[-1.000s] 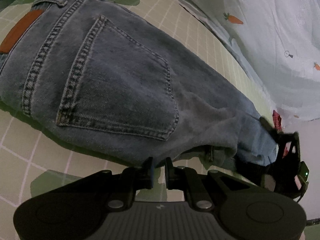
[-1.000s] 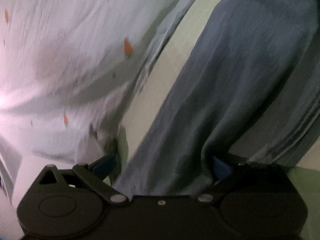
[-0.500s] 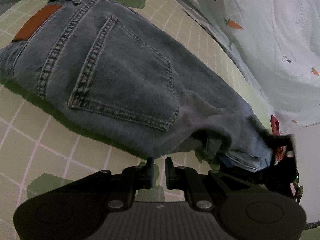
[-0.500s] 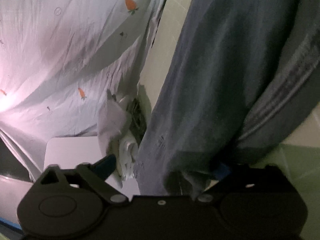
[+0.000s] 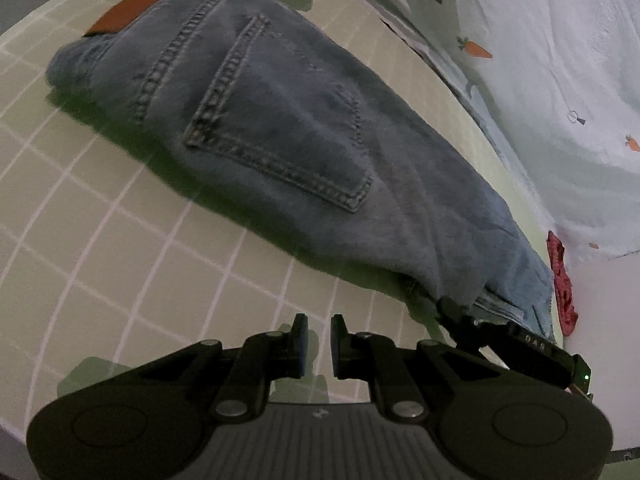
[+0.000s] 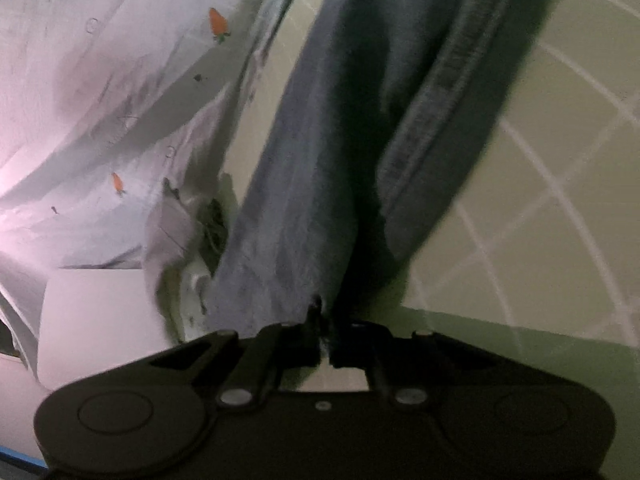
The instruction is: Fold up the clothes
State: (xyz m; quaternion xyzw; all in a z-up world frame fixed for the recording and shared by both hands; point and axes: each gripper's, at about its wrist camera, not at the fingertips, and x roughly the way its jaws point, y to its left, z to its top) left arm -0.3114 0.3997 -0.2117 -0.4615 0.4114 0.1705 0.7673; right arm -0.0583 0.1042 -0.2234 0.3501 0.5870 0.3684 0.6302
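Blue jeans (image 5: 304, 128) lie folded lengthwise on a green checked sheet (image 5: 120, 240), back pocket and brown leather patch (image 5: 128, 12) facing up. My left gripper (image 5: 319, 336) is shut and empty, just above the sheet in front of the jeans. My right gripper (image 6: 322, 336) is shut on the jeans' leg end (image 6: 296, 240); it also shows in the left wrist view (image 5: 516, 340) at the lower right, at the leg end.
A pale sheet with carrot prints (image 5: 560, 80) lies along the right of the jeans and shows in the right wrist view (image 6: 100, 100). A red cloth (image 5: 562, 284) sits by the leg end. A white surface (image 6: 96, 312) lies beyond the bed edge.
My right gripper went from open around the leg end to shut on it. My left gripper drew back from the jeans, so they look farther away.
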